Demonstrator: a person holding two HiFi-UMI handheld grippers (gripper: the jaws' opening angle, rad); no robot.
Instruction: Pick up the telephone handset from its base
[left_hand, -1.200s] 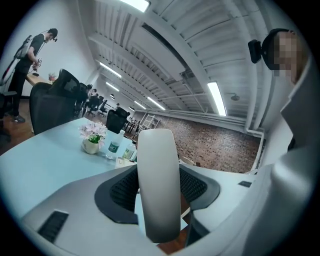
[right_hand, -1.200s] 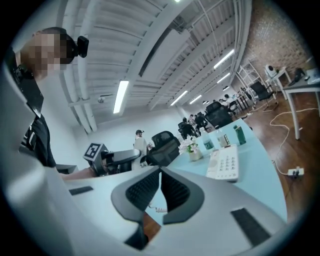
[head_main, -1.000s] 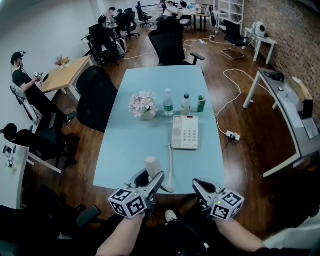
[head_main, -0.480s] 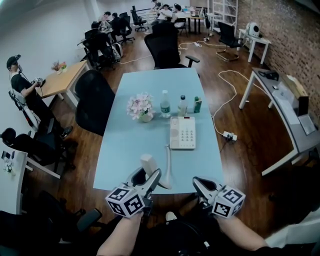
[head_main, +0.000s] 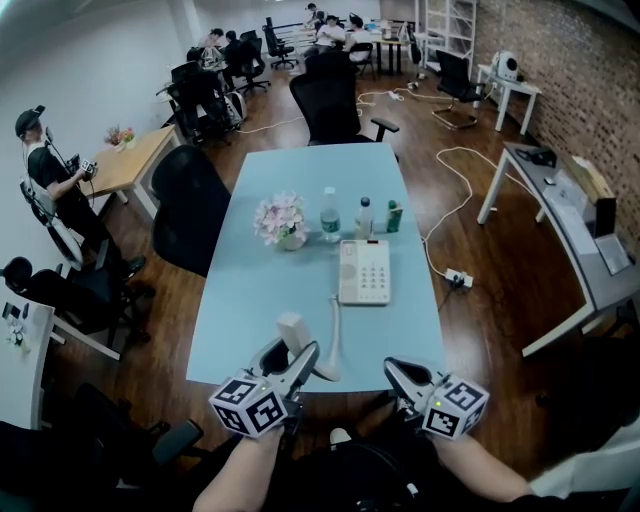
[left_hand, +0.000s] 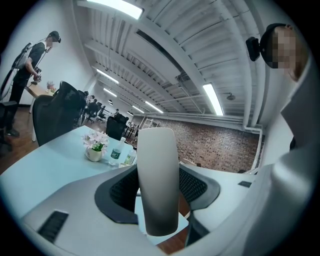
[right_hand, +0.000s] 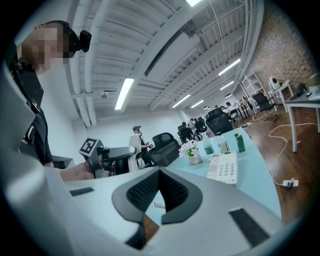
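Note:
The white telephone handset (head_main: 291, 330) stands upright above the near edge of the light-blue table (head_main: 250, 300), off its base. My left gripper (head_main: 297, 358) is shut on it. In the left gripper view the handset (left_hand: 157, 180) fills the gap between the black pads. A white cord (head_main: 333, 335) runs from the handset to the white phone base (head_main: 364, 271), which lies mid-table with its keypad up. The base (right_hand: 223, 167) also shows in the right gripper view. My right gripper (head_main: 393, 368) hovers at the table's near edge, right of the handset, shut and holding nothing (right_hand: 159, 176).
A vase of pink flowers (head_main: 283, 218), two clear bottles (head_main: 329, 210) and a green bottle (head_main: 393, 216) stand behind the base. Black office chairs (head_main: 190, 205) flank the table's left and far end. A person (head_main: 50, 180) stands far left. A grey desk (head_main: 570, 215) is at the right.
Both grippers keep still and the handset stays in the left one. Only the head view has drifted a little.

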